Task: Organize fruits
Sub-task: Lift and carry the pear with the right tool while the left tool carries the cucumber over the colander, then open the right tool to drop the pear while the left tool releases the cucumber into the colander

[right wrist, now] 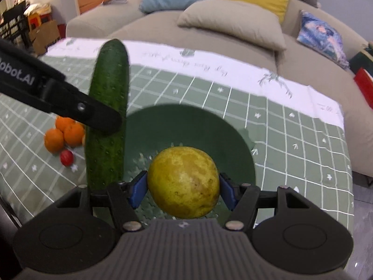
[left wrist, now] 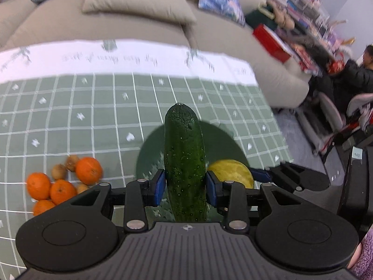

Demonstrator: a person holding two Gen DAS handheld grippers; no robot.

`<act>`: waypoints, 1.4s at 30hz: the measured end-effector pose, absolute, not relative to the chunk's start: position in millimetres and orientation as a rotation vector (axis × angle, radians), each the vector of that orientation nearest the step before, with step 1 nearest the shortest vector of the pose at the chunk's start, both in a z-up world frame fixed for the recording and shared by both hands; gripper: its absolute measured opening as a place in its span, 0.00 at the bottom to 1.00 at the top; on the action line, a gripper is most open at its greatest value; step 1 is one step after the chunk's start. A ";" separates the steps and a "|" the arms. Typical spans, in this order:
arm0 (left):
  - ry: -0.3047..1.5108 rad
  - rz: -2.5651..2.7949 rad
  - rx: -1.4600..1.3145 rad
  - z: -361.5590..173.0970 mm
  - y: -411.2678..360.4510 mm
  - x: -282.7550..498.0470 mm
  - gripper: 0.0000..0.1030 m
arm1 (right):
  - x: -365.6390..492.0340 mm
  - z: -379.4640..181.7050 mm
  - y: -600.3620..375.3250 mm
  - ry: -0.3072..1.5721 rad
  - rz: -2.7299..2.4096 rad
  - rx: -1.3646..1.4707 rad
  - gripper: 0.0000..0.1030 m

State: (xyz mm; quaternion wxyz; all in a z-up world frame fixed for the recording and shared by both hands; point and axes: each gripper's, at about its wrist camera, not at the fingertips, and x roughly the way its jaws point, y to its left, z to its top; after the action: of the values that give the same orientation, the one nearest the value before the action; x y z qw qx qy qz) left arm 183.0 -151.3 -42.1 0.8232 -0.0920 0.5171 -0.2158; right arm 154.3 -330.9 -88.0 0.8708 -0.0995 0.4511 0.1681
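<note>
1. The left gripper (left wrist: pixel 185 185) clamps a cucumber (left wrist: pixel 185 163) above the green bowl (right wrist: pixel 149 135).
2. The right gripper (right wrist: pixel 183 186) grips a yellow pear (right wrist: pixel 183 182) over that bowl.
3. Oranges (left wrist: pixel 61 185) lie clustered on the checked tablecloth (left wrist: pixel 93 107), left of the bowl.

Evenly lit from overhead, soft indoor light, no hard shadows. Strong fisheye bending at the edges, dark corners. Motion blur across sofa (left wrist: pixel 144 23) and shelves (left wrist: pixel 307 16); sharper near cucumber (left wrist: pixel 185 163).
</note>
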 end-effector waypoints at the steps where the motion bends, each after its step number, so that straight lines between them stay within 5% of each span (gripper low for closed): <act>1: 1.117 -0.462 -0.182 -46.8 -155.4 186.1 0.40 | 157.2 -93.7 -330.7 0.951 0.364 -0.222 0.59; 28: 1.303 -0.442 -0.055 -107.6 -178.4 217.1 0.41 | 202.0 -149.0 -318.3 1.100 0.488 -0.361 0.60; 35: 1.290 -0.466 -0.058 -100.0 -175.7 214.3 0.54 | 201.7 -149.2 -314.4 1.143 0.490 -0.410 0.60; 38: 1.271 -0.478 -0.066 -90.1 -171.1 208.2 0.54 | 201.0 -137.9 -315.3 1.106 0.473 -0.408 0.75; 42: 1.224 -0.492 -0.070 -71.6 -166.1 199.1 0.55 | 202.4 -115.8 -320.8 1.075 0.444 -0.353 0.76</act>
State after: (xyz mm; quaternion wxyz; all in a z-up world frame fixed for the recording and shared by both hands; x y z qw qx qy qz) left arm 199.1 -166.1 -71.6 0.7897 -0.0325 0.5685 -0.2283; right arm 202.4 -320.8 -115.8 0.8210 -0.1660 0.5049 0.2087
